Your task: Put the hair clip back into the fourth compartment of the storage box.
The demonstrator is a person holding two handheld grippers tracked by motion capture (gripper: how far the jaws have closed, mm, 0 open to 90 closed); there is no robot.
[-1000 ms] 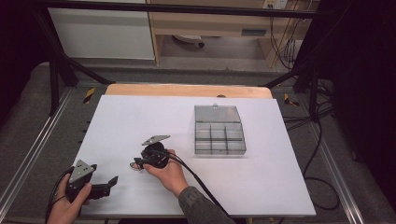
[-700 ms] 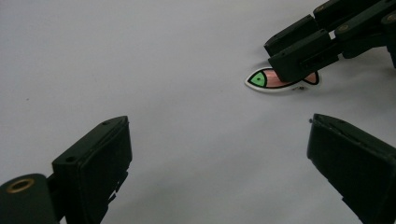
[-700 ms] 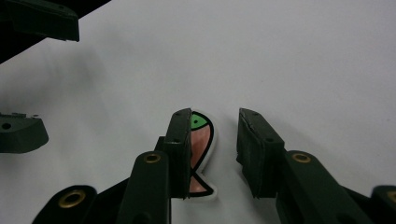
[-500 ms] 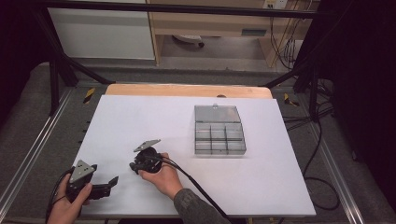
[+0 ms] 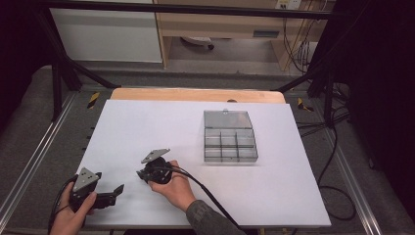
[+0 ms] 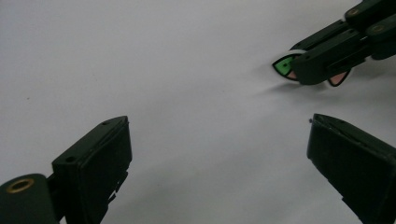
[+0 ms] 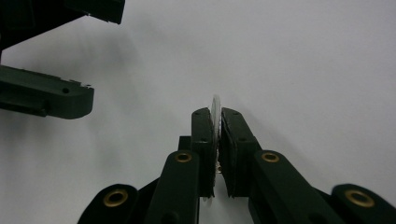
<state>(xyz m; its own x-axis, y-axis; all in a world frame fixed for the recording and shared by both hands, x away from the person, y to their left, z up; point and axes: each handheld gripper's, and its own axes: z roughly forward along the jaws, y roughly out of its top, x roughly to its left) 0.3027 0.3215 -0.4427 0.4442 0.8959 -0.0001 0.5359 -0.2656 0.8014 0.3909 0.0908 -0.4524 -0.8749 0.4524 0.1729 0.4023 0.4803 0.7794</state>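
My right gripper [image 5: 142, 174] lies low over the white table [image 5: 274, 191], left of centre, pointing left. Its jaws have just been closing and are shut on a thin round disc [image 7: 215, 103], seen edge-on with a white rim. In the left gripper view the disc [image 6: 284, 66] shows green and pink faces between the right gripper's pads [image 6: 322, 60]. My left gripper [image 5: 113, 195] rests at the near left corner, open, with bare table between its fingers [image 6: 93, 158]. It points toward the right gripper, a short way apart.
A clear plastic compartment box [image 5: 230, 143] stands right of centre with its lid open toward the far side. A wooden strip [image 5: 195, 95] runs along the table's far edge. A cable [image 5: 205, 188] trails from the right gripper toward the near edge.
The right hand has shifted a little to the left and toward the near edge, closer to the left gripper. The left hand has stayed put.
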